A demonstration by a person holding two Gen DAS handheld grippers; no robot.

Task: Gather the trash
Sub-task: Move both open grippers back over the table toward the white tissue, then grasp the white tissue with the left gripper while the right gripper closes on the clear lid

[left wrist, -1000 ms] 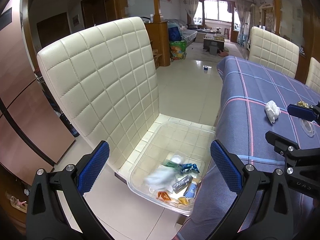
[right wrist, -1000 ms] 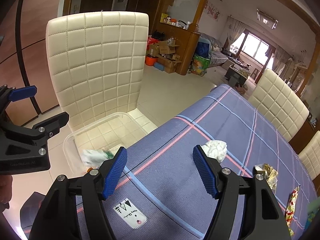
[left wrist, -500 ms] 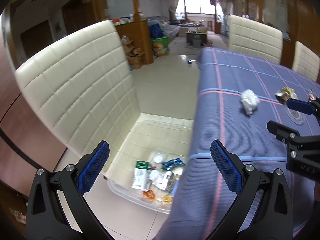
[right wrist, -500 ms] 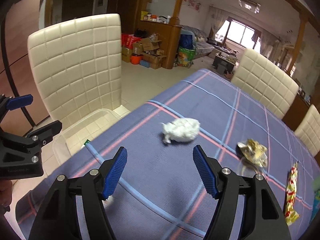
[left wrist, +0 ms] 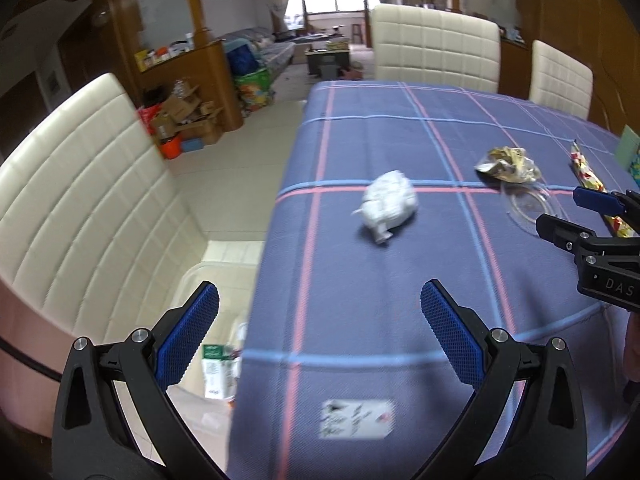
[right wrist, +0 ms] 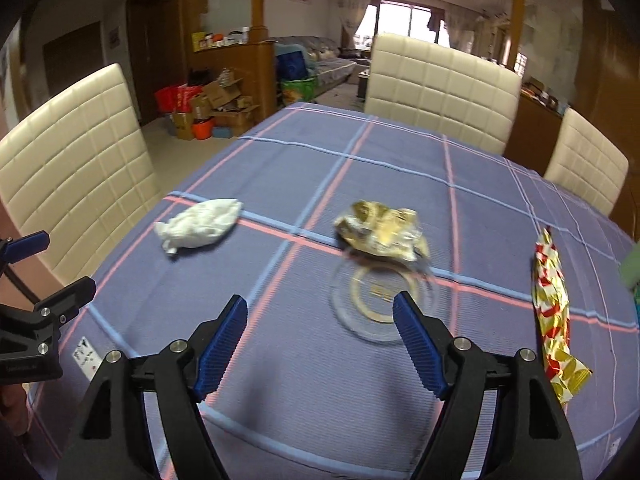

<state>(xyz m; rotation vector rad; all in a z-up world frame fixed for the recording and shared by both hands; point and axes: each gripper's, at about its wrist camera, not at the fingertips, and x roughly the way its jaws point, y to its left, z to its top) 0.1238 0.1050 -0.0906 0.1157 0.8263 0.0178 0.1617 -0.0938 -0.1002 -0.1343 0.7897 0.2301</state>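
Above tablecloth [right wrist: 304, 152]: left tongs [left wrist: 319, 308] wide apart, empty; right tongs [right wrist: 320, 320] wide apart, empty.

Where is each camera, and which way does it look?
Left wrist: on the left gripper, facing the table's left edge and tissue; own open fingers show, the right gripper at right.
Right wrist: on the right gripper, facing the lid and wrapper; open fingers, left gripper.
Shared: tissue, wrapper, lid.
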